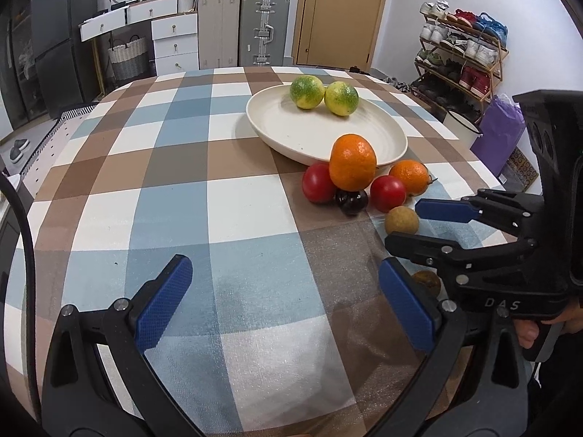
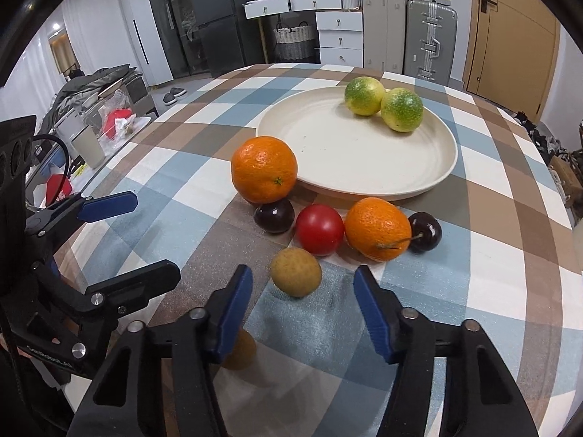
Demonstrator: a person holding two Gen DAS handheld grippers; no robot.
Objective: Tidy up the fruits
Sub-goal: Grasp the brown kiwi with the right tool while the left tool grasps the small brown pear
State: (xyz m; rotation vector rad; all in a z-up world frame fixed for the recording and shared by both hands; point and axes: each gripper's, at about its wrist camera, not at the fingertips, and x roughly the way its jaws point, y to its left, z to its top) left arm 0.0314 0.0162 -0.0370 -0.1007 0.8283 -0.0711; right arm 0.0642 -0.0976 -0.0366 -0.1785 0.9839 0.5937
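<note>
A cream plate [image 2: 364, 167] holds two green-yellow citrus fruits [image 2: 364, 95]. In front of it on the checked cloth lie a big orange [image 2: 264, 169], a smaller orange [image 2: 377, 228], a red fruit [image 2: 320, 228] and two dark cherries [image 2: 274, 215]. A tan longan [image 2: 296, 272] lies between the tips of my right gripper [image 2: 302, 284]; there is a gap to each blue pad, so the gripper is open. A second longan [image 2: 242, 353] is partly hidden behind its left finger. My left gripper [image 1: 284, 269] stands wide open over bare cloth, left of the fruit.
The table [image 1: 182, 167] rounds off towards a shoe rack [image 1: 462, 54] and a purple bag [image 1: 499, 134] on the right. Suitcases [image 1: 266, 29], white drawers [image 1: 175, 36] and a door stand behind. A person's hand [image 1: 528, 331] holds the right gripper's handle.
</note>
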